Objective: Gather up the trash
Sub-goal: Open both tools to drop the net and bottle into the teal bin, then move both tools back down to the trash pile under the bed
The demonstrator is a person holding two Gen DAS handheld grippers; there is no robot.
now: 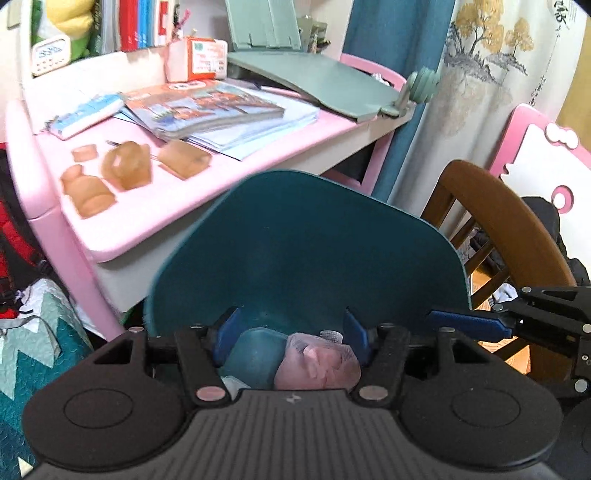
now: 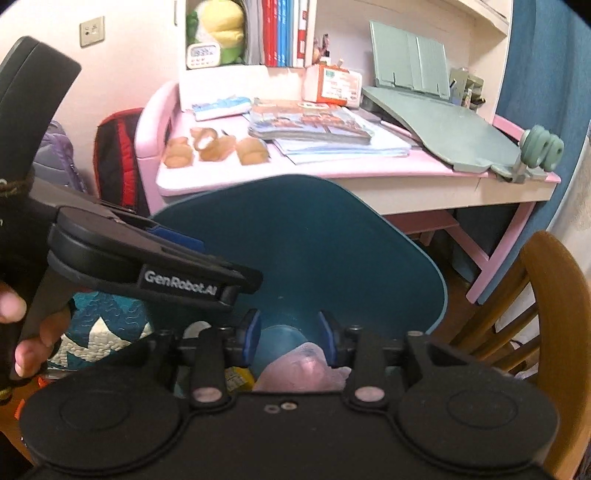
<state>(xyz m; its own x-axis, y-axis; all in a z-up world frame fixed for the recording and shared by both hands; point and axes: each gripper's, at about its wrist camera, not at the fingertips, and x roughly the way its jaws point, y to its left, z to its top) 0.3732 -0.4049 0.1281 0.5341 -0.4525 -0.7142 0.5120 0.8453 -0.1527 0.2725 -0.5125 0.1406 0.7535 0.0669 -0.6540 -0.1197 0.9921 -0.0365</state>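
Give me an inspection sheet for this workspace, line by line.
Surface: pink desk, front strip bare, back half covered.
Job's things: four brown wrappers at the desk's left front; teal bin with raised lid below the desk edge; pink bag inside it.
Clutter: books, orange box, green stand, plush on the shelf.
Grippers: left gripper open over the bin, the bag between its fingers but not pinched; right gripper open over the same bin.
Cables: nothing seen.
Surroundings: wooden chair on the right, red backpack left of the desk, blue curtain behind.
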